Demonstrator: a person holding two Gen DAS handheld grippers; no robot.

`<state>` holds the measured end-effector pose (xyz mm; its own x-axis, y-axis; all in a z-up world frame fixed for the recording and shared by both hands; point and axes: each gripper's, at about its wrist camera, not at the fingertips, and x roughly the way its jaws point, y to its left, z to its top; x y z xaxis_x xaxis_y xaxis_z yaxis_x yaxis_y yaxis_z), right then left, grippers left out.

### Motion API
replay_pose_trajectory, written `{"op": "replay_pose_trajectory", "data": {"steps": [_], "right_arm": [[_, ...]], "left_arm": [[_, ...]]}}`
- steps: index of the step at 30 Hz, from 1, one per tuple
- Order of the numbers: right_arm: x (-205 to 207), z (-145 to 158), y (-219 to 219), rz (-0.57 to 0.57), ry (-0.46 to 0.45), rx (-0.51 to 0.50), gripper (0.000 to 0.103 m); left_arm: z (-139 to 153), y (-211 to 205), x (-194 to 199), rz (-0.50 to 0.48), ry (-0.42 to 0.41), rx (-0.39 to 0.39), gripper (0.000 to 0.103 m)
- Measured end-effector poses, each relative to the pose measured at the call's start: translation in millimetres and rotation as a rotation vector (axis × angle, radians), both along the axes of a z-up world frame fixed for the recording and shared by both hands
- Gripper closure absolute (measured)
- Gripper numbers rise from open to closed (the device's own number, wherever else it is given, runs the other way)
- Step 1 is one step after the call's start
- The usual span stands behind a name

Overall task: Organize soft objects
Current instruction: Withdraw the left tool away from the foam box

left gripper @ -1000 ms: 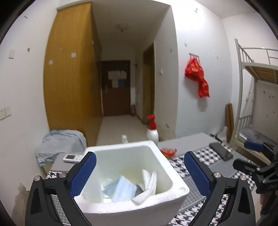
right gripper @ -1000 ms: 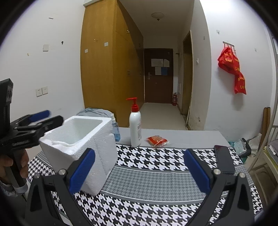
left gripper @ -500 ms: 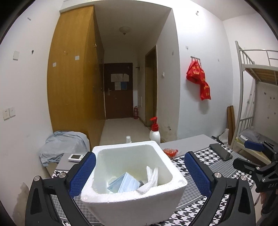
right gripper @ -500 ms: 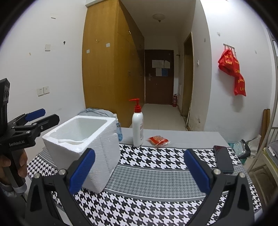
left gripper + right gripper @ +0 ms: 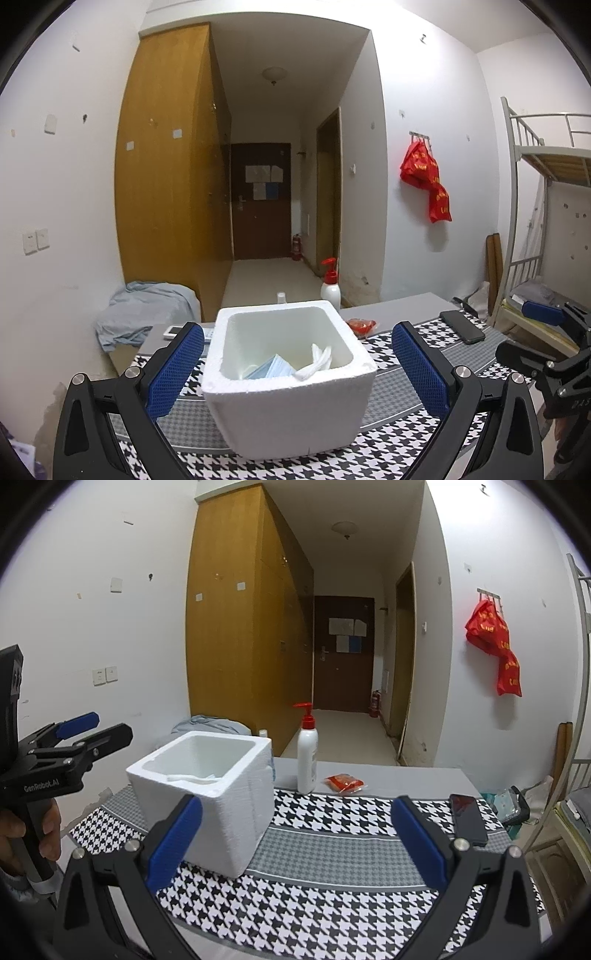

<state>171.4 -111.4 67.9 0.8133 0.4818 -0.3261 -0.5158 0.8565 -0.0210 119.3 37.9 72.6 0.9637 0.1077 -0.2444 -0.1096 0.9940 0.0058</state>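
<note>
Face masks (image 5: pixel 271 367) and white tissue (image 5: pixel 314 363) lie inside the foam box (image 5: pixel 291 402) on the table (image 5: pixel 351 853); left tongs (image 5: pixel 295 365) and right tongs (image 5: pixel 295 838) are both spread, empty.

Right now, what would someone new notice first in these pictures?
Probably the white foam box on the houndstooth tablecloth, with blue face masks and white cloth inside. The left tongs gape open around it without touching. On the far wall, a bright red bag hangs from a hook.
</note>
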Motion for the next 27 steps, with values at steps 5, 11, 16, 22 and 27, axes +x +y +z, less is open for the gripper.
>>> {"op": "replay_pose_trajectory", "data": {"steps": [5, 11, 16, 22, 27], "right_arm": [[-21, 6, -3, 0.015, -0.029, -0.003, 0.0], [-43, 12, -11, 0.016, -0.06, 0.003, 0.0], [-59, 13, -18, 0.017, -0.076, 0.014, 0.0], [-77, 9, -25, 0.021, -0.092, 0.025, 0.0], [-88, 4, -27, 0.02, -0.096, 0.031, 0.0]], "left_arm": [[5, -8, -19, 0.0, -0.022, 0.006, 0.001], [9, -16, -41, 0.0, -0.043, 0.013, 0.001], [9, -24, -57, -0.004, -0.053, 0.009, 0.001], [2, -31, -73, -0.003, -0.06, 0.012, 0.001], [-6, -31, -85, 0.001, -0.058, -0.011, 0.001]]}}
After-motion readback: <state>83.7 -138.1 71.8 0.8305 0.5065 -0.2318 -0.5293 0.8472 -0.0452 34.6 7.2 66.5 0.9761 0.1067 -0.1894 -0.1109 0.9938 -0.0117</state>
